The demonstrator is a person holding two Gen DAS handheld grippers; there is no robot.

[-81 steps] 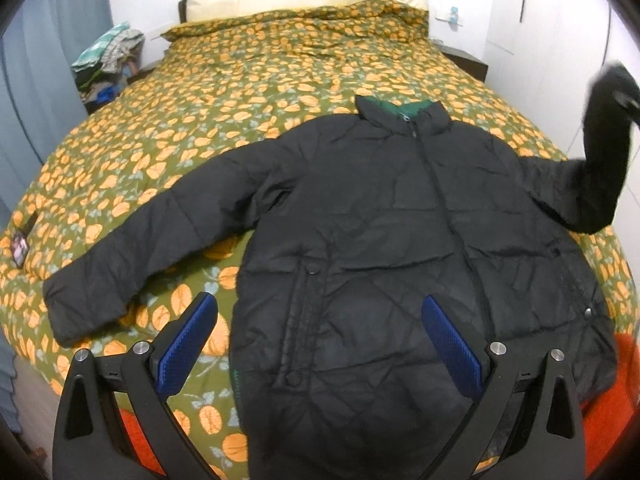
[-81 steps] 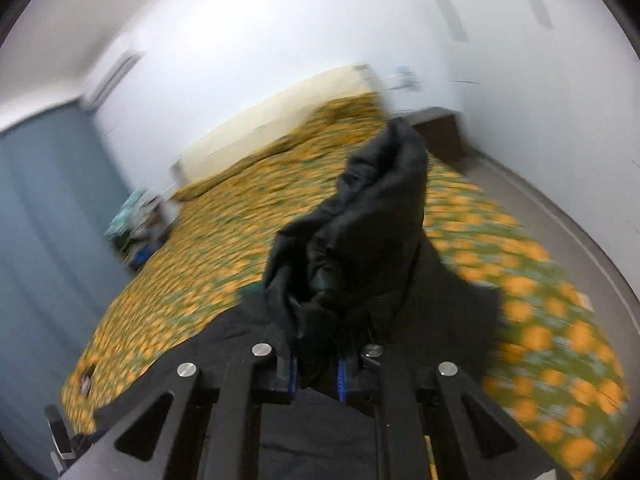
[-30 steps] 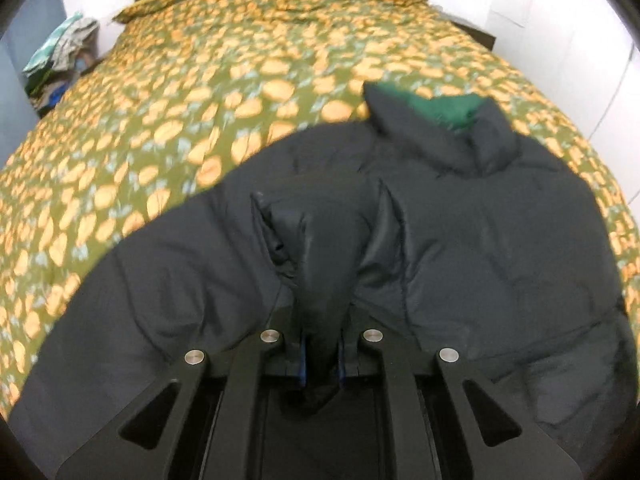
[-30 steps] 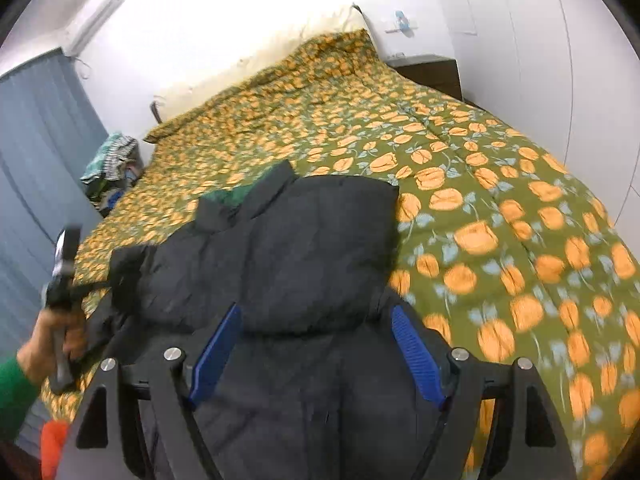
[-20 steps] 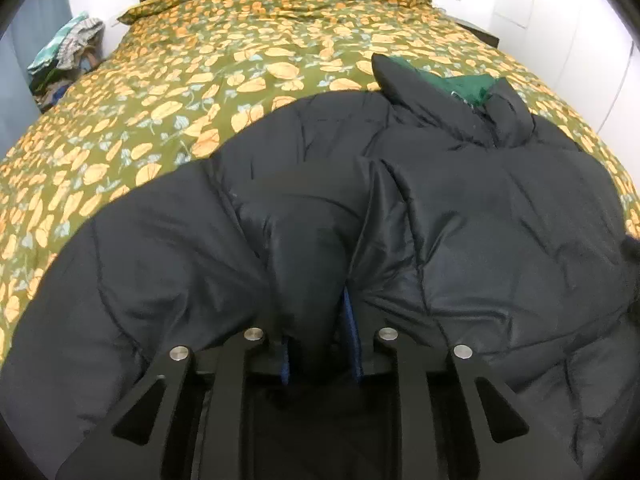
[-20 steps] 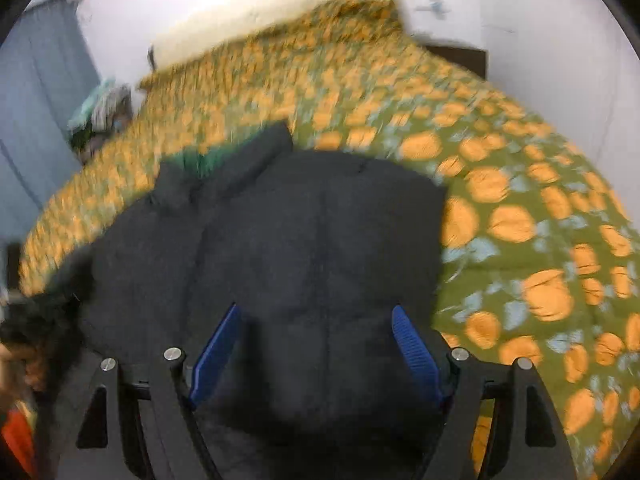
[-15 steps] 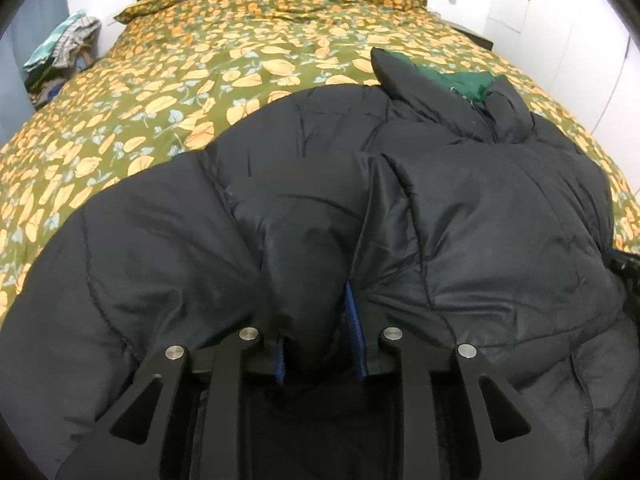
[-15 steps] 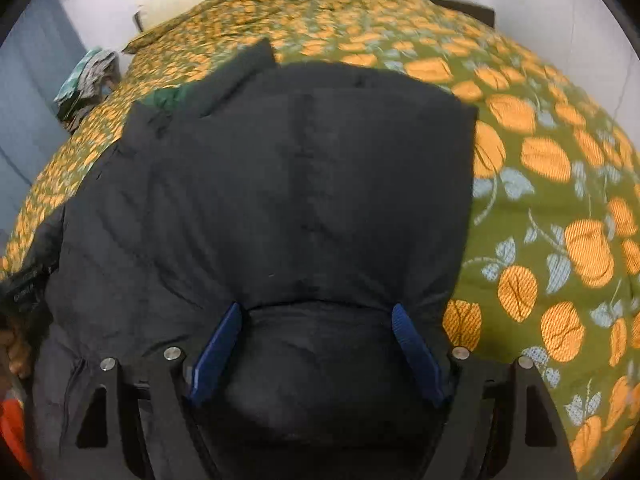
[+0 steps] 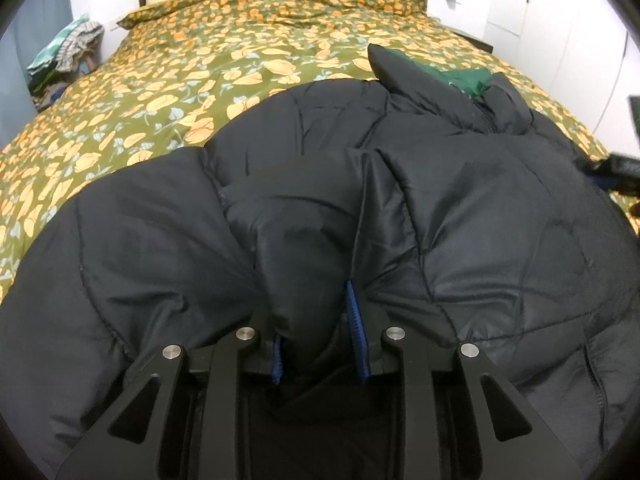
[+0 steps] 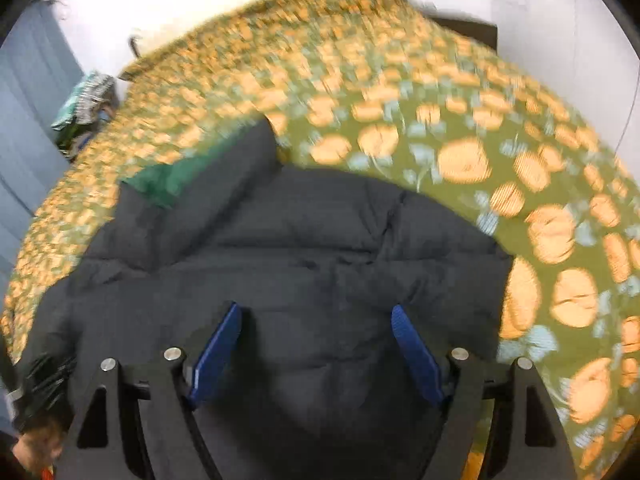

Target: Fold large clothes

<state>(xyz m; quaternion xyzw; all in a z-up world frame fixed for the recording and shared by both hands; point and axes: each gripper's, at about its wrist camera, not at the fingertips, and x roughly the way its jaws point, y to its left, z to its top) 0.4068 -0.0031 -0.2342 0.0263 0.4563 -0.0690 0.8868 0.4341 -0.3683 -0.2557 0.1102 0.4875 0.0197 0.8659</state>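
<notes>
A black quilted jacket with a green-lined collar lies on the bed, both sleeves folded in over its body. My left gripper has its jaws partly parted around the bunched left sleeve, which rests on the jacket's front. My right gripper is open and empty, low over the jacket near its right shoulder. The right wrist view is motion-blurred.
The bed cover is olive green with orange flowers and stretches far behind the jacket. A pile of clothes sits at the far left by a grey curtain. White wardrobe doors stand on the right.
My left gripper's jaws have widened a little around the sleeve. My right gripper, still open, has shifted over the jacket's right side and tilted up toward the far bed.
</notes>
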